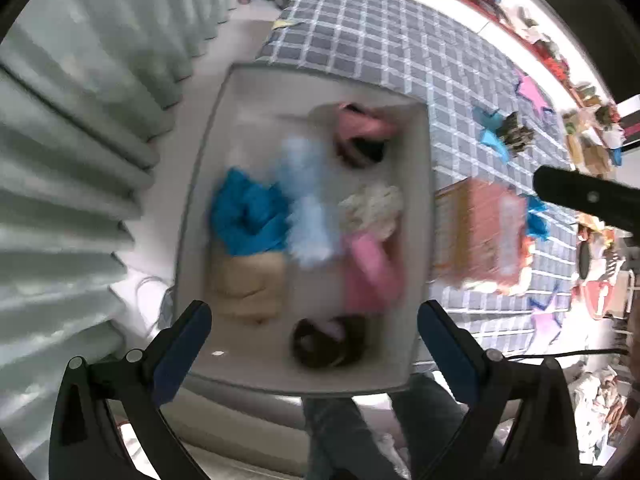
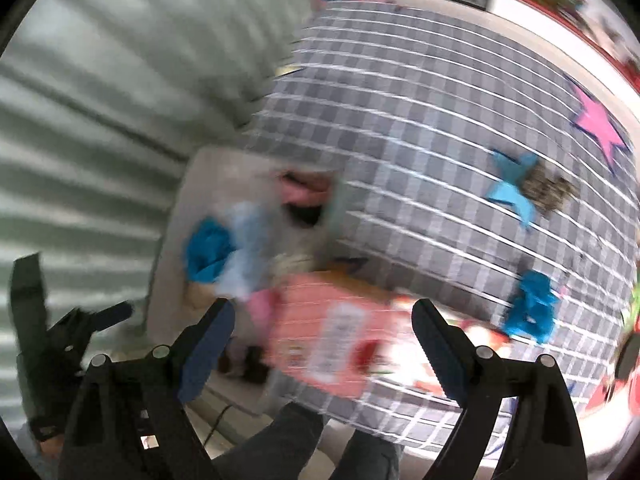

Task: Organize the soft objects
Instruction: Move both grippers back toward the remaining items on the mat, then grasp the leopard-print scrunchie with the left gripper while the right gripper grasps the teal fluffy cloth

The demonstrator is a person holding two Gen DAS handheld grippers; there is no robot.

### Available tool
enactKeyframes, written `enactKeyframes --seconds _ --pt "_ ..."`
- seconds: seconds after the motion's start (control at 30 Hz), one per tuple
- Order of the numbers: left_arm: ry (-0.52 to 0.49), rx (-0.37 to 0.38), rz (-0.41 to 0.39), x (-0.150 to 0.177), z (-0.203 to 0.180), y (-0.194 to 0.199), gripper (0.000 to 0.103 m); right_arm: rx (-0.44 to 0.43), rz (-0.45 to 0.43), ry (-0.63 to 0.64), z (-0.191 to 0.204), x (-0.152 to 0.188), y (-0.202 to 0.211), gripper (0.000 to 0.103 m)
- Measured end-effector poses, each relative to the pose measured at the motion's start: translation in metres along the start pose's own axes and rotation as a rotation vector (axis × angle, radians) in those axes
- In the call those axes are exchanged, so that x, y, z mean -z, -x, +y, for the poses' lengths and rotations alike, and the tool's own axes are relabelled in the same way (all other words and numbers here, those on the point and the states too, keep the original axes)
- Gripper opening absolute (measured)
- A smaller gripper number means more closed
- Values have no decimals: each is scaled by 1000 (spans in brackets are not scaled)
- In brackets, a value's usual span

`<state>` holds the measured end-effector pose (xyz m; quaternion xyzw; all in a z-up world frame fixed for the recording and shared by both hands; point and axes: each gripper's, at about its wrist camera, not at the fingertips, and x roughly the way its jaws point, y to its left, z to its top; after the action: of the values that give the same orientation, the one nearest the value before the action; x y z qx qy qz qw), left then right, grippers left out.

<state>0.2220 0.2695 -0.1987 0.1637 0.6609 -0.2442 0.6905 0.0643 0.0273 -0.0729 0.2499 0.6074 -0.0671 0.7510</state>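
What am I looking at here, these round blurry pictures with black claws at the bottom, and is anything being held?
Each picture comes from a fisheye camera on a hand-held gripper; a person carries one in each hand. In the left wrist view, the left gripper hangs open above a pale storage bin beside a bed. Inside lie soft things: a blue cloth, a light blue fluffy piece, a pink cloth and a tan one. The right wrist view shows the right gripper, also open, over the checked bedspread, where a pink star lies. Neither holds anything.
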Motion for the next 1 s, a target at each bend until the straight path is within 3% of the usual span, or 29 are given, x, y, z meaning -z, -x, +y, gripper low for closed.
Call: enactKeyframes --seconds 0.17,0.4,0.63,0.9,0.93,1.0 --pt "-62 65 -20 -26 -48 16 103 76 5 -160 -91 10 -1 91" --pt "-122 174 1 -72 -135 17 103 177 94 -289 -194 37 -37 91" --pt "-136 146 62 -115 -210 -26 103 158 138 -303 -232 44 -86 91" --pt "-134 97 96 -159 -259 -80 103 134 145 -275 -243 36 -122 91" --pt "-137 89 95 -164 -265 -87 103 137 146 -270 -243 37 -123 88" --pt "-138 80 96 -174 -278 -100 103 136 146 -270 -247 41 -125 62"
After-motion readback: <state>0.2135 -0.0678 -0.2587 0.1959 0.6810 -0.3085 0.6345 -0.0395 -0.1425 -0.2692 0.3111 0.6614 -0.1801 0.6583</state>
